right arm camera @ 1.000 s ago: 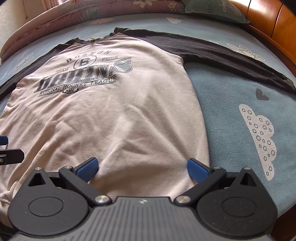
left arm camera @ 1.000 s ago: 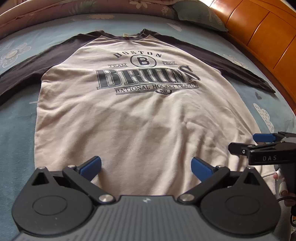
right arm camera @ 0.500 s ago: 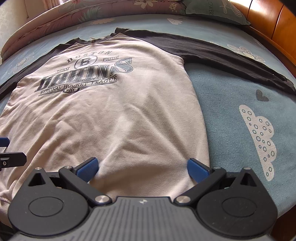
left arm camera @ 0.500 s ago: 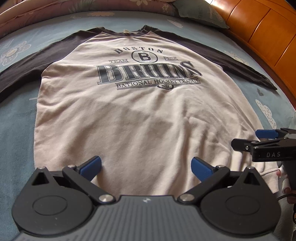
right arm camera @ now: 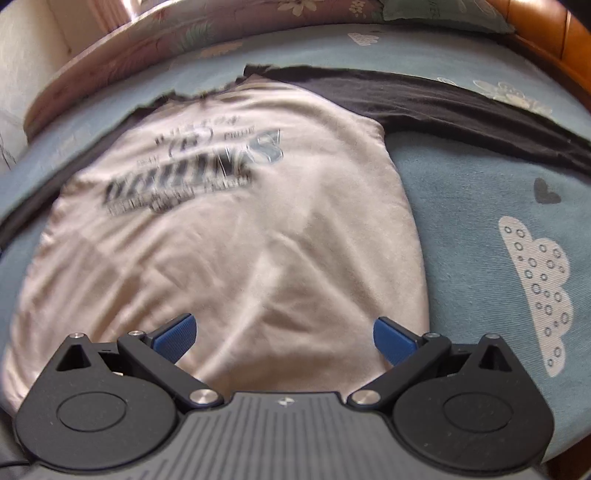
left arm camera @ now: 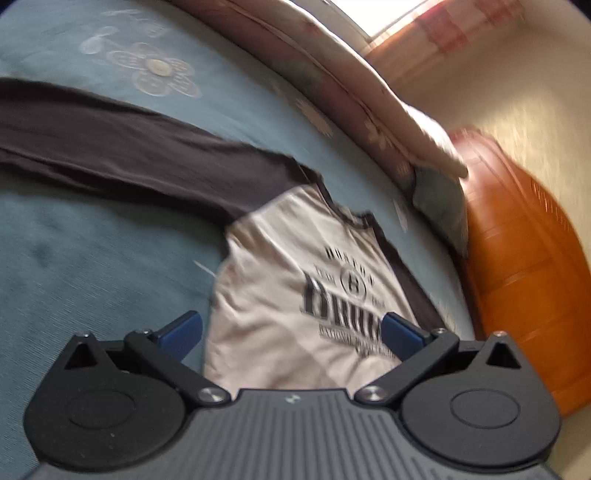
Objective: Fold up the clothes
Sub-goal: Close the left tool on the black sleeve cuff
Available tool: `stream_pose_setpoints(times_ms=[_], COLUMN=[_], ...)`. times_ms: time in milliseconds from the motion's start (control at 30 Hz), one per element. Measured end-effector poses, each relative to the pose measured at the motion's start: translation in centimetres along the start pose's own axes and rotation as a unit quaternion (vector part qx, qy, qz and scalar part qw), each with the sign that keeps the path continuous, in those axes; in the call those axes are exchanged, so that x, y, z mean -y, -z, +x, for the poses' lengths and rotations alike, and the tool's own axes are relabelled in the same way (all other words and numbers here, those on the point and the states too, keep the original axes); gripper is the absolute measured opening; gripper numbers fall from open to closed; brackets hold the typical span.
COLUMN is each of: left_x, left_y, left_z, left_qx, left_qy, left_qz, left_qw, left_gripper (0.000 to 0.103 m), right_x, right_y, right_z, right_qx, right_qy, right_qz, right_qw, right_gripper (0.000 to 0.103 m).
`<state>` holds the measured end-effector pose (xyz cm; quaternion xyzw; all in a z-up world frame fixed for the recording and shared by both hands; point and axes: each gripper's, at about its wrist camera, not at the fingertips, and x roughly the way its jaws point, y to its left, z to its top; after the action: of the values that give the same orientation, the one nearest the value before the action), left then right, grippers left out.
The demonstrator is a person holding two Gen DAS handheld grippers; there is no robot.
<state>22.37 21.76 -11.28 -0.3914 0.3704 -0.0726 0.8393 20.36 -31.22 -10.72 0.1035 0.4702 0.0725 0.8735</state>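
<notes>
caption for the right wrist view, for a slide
Open right gripper above the cream, dark-sleeved printed shirt spread on a blue bedspread.

Right gripper (right arm camera: 283, 338) low over shirt (right arm camera: 236, 258) hem, jaws spread wide, blue pads clear of fabric, nothing between them. Shirt flat on bed (right arm camera: 472, 229), front up, beige body with dark print (right arm camera: 195, 173), lettering too blurred to read. Black sleeve (right arm camera: 443, 110) stretched out toward right. Blue sheet has white cloud (right arm camera: 535, 288) and small dark heart (right arm camera: 546, 192) beside shirt. Floral quilt (right arm camera: 166, 33) along far edge, wooden headboard (right arm camera: 546, 33) top right.
</notes>
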Motion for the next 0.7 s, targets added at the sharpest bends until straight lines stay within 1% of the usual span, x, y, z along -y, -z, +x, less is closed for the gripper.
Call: stream_pose_setpoints(times_ms=[67,133,167,200,300,367,400,433,500,567,700], left_x=[-2.7,-5.3,-6.7,-8.3,-13.2,-15.6,-16.5,-17.2,-17.8,-17.6,-16.8], left_y=[-2.6,-5.3,-6.6,-7.3,-8.7,-9.3,-9.6,-9.8,-10.2,-11.1,-12.7], left_z=[-1.3,-2.6,-3.2,-3.6,-4.4,-4.3,-4.1,-3.7,-3.0,-2.3,-1.3], left_qx=[0.03,0.059,0.074,0.09,0.138,0.156,0.16,0.161,0.172,0.176,0.187], left_qy=[0.01,0.019,0.024,0.02,0.008,0.004,-0.001,-0.008,0.0,-0.008,-0.027], left_qz=[-0.065,-0.13,-0.162,-0.192,-0.274,-0.311,-0.322,-0.328,-0.331,-0.311,-0.289], left_qw=[0.9974,0.9896,0.9837,0.977,0.9518,0.9375,0.9331,0.9307,0.9278,0.9339,0.9385], left_gripper=[0.102,0.102,0.101,0.101,0.1,0.098,0.097,0.097,0.095,0.094,0.094], right_x=[0.1,-0.1,-0.4,-0.8,-2.0,-2.9,-3.3,-3.5,-3.7,-3.8,-4.0], right_y=[-0.8,-1.5,-1.7,-2.0,-2.4,-2.6,-2.6,-2.6,-2.6,-2.6,-2.6], right_z=[-0.5,-0.8,-0.8,-0.8,-0.2,0.3,0.7,0.9,1.4,1.9,2.9], right_qx=[0.012,0.02,0.022,0.023,0.018,0.015,0.012,0.009,0.006,0.002,-0.006], right_qy=[-0.023,-0.039,-0.045,-0.051,-0.058,-0.061,-0.063,-0.063,-0.062,-0.061,-0.058], right_qz=[0.024,0.038,0.042,0.044,0.038,0.032,0.028,0.027,0.029,0.031,0.035], right_qw=[0.999,0.998,0.998,0.997,0.997,0.998,0.998,0.998,0.998,0.998,0.998], right_gripper=[0.103,0.103,0.103,0.103,0.103,0.103,0.103,0.103,0.103,0.103,0.103])
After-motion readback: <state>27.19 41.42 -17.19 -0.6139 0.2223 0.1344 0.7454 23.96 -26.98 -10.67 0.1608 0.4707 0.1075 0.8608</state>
